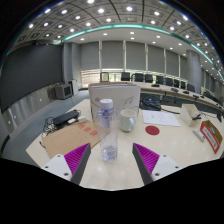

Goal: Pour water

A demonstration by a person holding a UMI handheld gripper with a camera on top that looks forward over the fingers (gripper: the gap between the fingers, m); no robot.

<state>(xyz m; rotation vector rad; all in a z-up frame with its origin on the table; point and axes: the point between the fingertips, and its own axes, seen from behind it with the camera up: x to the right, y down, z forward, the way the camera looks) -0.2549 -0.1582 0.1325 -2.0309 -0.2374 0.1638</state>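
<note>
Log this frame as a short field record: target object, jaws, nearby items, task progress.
target: clear plastic bottle, upright on the table
gripper: jaws open, bottle stands between them, gap either side
nearby: small cup just beyond the bottle; cardboard box beside it; red object further off
progress: bottle not yet gripped, no pouring

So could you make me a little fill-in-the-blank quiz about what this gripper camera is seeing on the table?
1. The clear plastic bottle stands ____ on the table.
2. The bottle stands between the two fingers of the gripper, with a gap at either side, so the gripper is ____.
3. The pads on the fingers are coloured ____.
4. Just beyond the bottle, to its right, stands a small ____.

Missing words: upright; open; magenta; cup
</note>
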